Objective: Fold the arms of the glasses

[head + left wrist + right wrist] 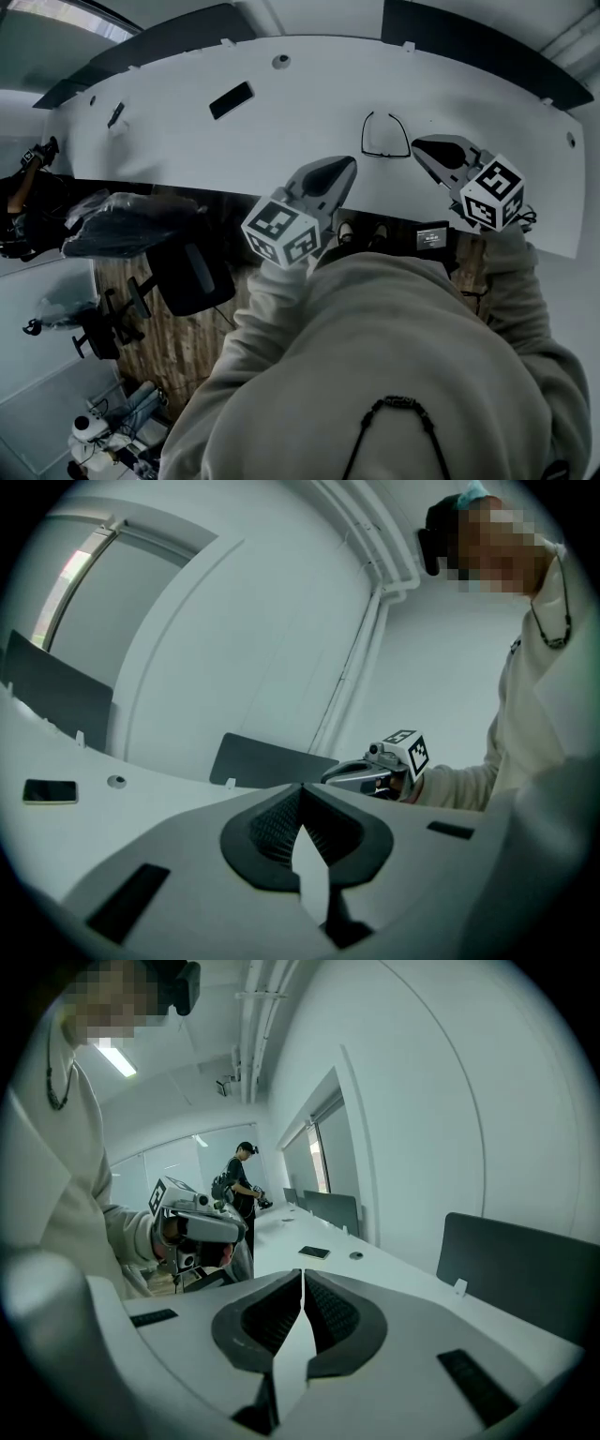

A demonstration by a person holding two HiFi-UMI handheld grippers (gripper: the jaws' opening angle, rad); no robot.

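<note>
The white table [281,122] carries only a few things: the glasses [384,155], a dark phone [231,99] further to the left, and a small round fitting [281,62] near the far edge. The phone also shows in the left gripper view [50,791] and in the right gripper view [314,1252].

The person holds both tools in front of the chest, with the arms in light sleeves. Both tools point toward the table and a little downward. The left gripper [349,164] is over the near edge of the table, just left of the glasses and below them in the head view. Its jaws are pressed together with nothing between them [300,791]. The right gripper [419,145] has its tip just beside the right side of the glasses. I cannot tell whether it touches the frame. Its jaws are also together and hold nothing [302,1274]. Each tool sees the other one from the side.

The glasses lie flat on the table between the two tips, nearer to the right one. The frame is thin and dark. Both arms are unfolded and point away from the person, and the front part is toward the near edge.

Another person [239,1185] stands far along the table.
</note>
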